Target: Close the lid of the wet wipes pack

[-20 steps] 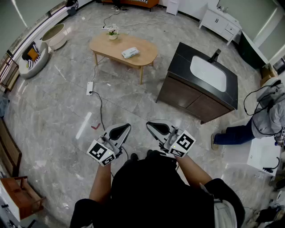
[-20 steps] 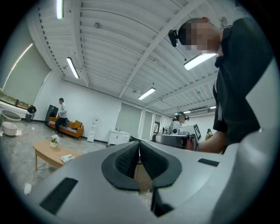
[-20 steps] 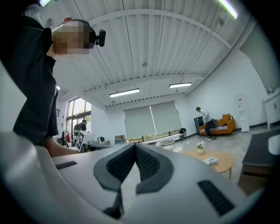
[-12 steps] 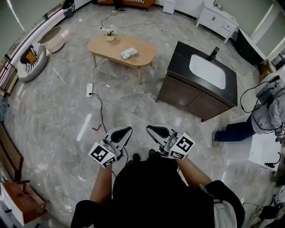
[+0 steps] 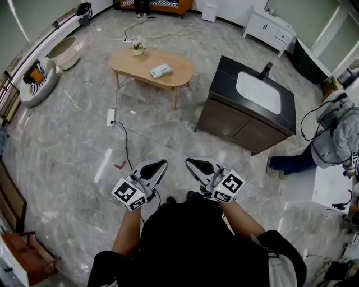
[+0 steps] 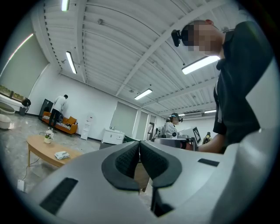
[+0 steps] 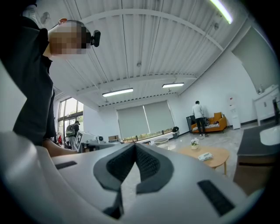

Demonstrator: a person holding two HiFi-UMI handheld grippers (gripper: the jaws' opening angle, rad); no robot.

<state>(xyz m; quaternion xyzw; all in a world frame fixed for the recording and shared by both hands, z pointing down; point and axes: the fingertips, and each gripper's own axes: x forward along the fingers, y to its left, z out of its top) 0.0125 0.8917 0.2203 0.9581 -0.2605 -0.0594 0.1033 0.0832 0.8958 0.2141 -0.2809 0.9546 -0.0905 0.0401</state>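
The wet wipes pack [image 5: 160, 70] lies on the oval wooden coffee table [image 5: 129, 63] far ahead; it also shows small in the left gripper view as the pack [image 6: 61, 155] and in the right gripper view as the pack [image 7: 204, 156]. Whether its lid stands up is too small to tell. My left gripper [image 5: 161, 163] and right gripper [image 5: 189, 162] hang side by side close to my body, over the floor. Both are shut with nothing between the jaws, whose tips touch in each gripper view.
A small flower pot [image 5: 137, 48] stands on the table's far end. A dark sink cabinet [image 5: 248, 106] is to the right, with a person [image 5: 328, 143] crouched beyond it. A power strip and cable [image 5: 111, 117] lie on the marble floor. A sofa [image 5: 157, 4] stands at the back.
The table and cabinet have slid slightly up and away in the head view as the view shifted. Both grippers stay shut and level near my body.
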